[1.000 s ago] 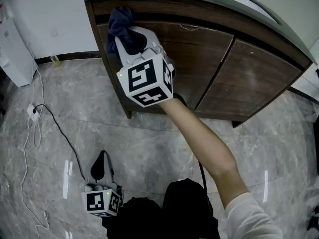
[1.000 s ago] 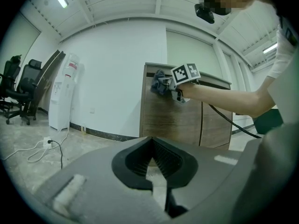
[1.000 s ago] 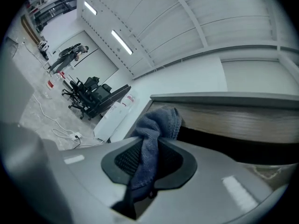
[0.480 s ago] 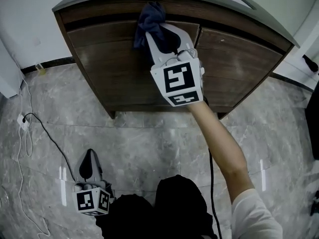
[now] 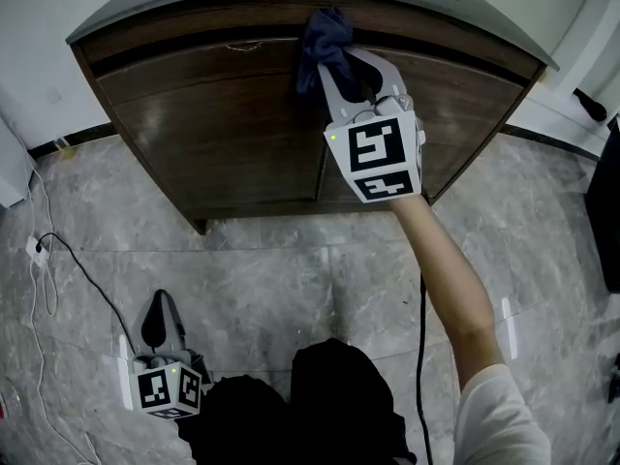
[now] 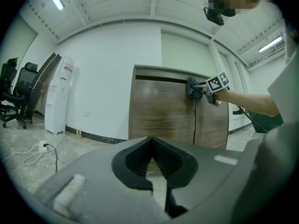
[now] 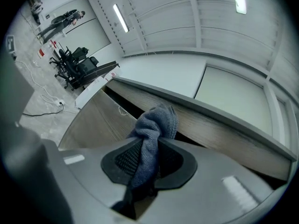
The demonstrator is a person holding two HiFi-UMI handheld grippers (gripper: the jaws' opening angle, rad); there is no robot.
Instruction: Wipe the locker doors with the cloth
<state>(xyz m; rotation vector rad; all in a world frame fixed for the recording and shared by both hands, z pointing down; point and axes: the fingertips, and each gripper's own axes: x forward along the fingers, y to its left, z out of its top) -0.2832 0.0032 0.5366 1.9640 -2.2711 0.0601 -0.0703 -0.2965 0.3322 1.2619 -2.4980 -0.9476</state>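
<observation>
A dark blue cloth (image 5: 325, 35) is bunched between the jaws of my right gripper (image 5: 341, 64), which is shut on it. The cloth presses against the top of the brown wooden locker, about where the left door (image 5: 213, 124) meets the right door (image 5: 470, 95). In the right gripper view the cloth (image 7: 154, 125) stands up out of the right gripper (image 7: 148, 146), with the locker's grey top just behind. My left gripper (image 5: 158, 320) hangs low over the floor, far from the doors. Its jaws meet with nothing in them, as the left gripper (image 6: 150, 141) shows in its own view.
A white cable and socket strip (image 5: 39, 248) lie on the marble floor at the left. A white appliance (image 6: 58, 94) and office chairs (image 6: 13, 94) stand left of the locker. A dark object (image 5: 605, 211) is at the right edge.
My right gripper has swept the cloth to the right along the top of the doors, from the left door's upper left corner to the seam between the doors. The left gripper has hardly moved.
</observation>
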